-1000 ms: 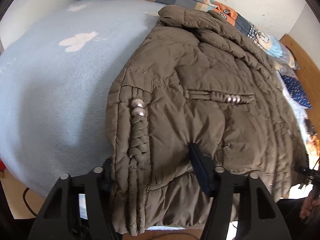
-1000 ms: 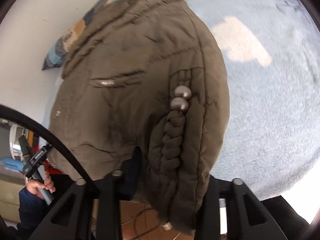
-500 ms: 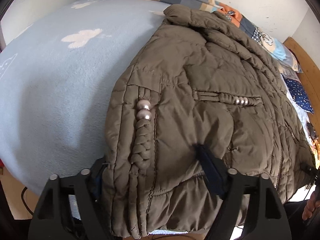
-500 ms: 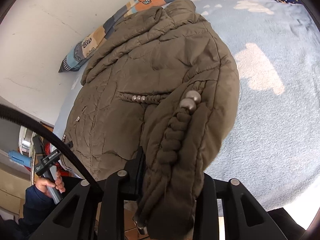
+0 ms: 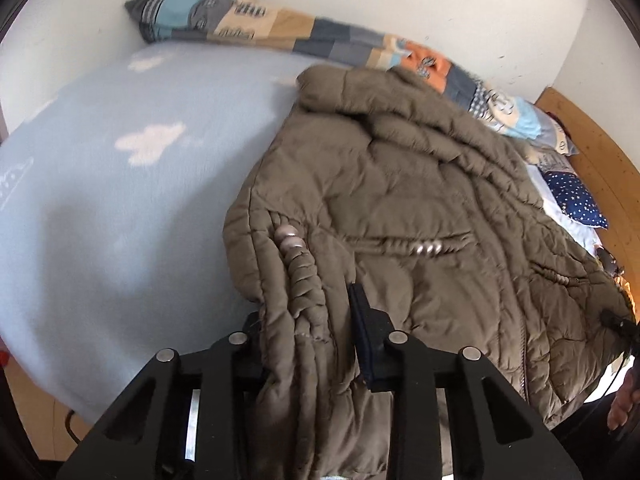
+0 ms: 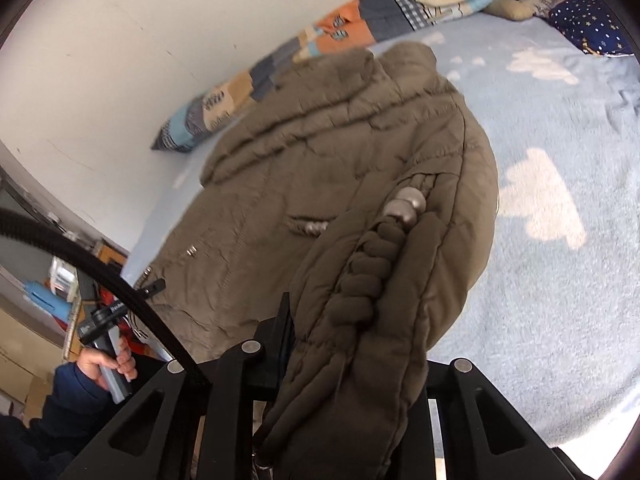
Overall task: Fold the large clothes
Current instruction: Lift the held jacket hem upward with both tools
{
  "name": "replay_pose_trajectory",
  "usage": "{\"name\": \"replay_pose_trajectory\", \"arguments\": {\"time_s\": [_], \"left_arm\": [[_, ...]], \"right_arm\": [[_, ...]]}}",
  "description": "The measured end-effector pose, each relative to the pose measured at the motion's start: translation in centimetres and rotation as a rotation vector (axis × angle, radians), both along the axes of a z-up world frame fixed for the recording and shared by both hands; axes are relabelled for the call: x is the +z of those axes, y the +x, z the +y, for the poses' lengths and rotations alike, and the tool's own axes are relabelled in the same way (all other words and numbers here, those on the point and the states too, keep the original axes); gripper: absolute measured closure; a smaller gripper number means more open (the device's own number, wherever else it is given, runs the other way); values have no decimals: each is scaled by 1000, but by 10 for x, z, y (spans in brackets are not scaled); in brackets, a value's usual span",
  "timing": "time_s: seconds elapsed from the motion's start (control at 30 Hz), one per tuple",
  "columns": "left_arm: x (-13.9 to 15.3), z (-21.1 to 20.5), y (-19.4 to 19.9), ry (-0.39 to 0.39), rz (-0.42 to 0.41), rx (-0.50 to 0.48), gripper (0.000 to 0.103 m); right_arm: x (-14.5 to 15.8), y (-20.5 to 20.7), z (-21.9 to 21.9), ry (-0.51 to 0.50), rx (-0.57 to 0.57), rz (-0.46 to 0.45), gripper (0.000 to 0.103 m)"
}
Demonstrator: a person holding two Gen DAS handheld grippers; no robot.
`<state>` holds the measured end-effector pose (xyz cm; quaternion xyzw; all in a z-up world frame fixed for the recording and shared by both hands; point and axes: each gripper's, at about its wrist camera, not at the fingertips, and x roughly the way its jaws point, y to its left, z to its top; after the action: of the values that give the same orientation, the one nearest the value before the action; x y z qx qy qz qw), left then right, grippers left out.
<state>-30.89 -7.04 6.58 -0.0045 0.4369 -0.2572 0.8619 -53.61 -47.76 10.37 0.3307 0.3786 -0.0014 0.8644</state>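
I see a brown padded jacket (image 5: 420, 208) spread on the blue bed (image 5: 120, 208). My left gripper (image 5: 308, 332) has just closed on its hem; my right gripper (image 6: 352, 344) has clamped the hem too. The bulky, slick padding might slip free mid-fold.

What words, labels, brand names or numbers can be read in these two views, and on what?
None can be read.
Handheld device in the person's hand: a small white marking, too small and blurred to read.
Patchwork quilt: printed patterns that might be lettering, blurred.
Brown padded jacket and blue blanket: no text seen.
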Motion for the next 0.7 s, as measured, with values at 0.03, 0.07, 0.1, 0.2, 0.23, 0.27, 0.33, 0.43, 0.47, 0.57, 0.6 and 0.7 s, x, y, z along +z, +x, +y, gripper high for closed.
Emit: {"name": "replay_pose_trajectory", "arguments": {"time_s": [0.03,0.07,0.1,0.2,0.23,0.27,0.33,0.43,0.47,0.57,0.6,0.7], "left_arm": [[3,-2,-2,2,-23,-8,74],[5,-5,-3,16,-41,-17,74],[5,-7,-4,34,-52,-22,74],[-1,-9,-3,59,-42,-31,74],[-2,-9,-2,62,-37,-31,74],[-4,-8,-1,69,-32,-31,74],[-5,-8,0,74,-33,-35,74],[-1,-10,-2,83,-66,-43,74],[1,-11,-3,84,-77,-43,75],[8,-11,-6,78,-112,-44,76],[11,-11,-7,75,-129,-44,76],[24,-14,-9,51,-175,-38,76]], "right_arm": [[2,0,1,3,-2,-13,78],[4,0,1,5,-3,-24,78],[5,1,1,5,-6,-30,78],[4,4,4,-3,-10,-19,78],[2,5,4,-5,-10,-10,78],[3,7,5,-7,-10,-5,78],[2,8,4,-8,-9,2,78],[12,9,7,-17,-10,-18,78],[19,10,10,-31,-6,-40,78],[33,11,13,-51,-4,-95,78],[37,12,14,-50,-6,-107,78],[41,13,14,-59,-14,-122,78]]}}
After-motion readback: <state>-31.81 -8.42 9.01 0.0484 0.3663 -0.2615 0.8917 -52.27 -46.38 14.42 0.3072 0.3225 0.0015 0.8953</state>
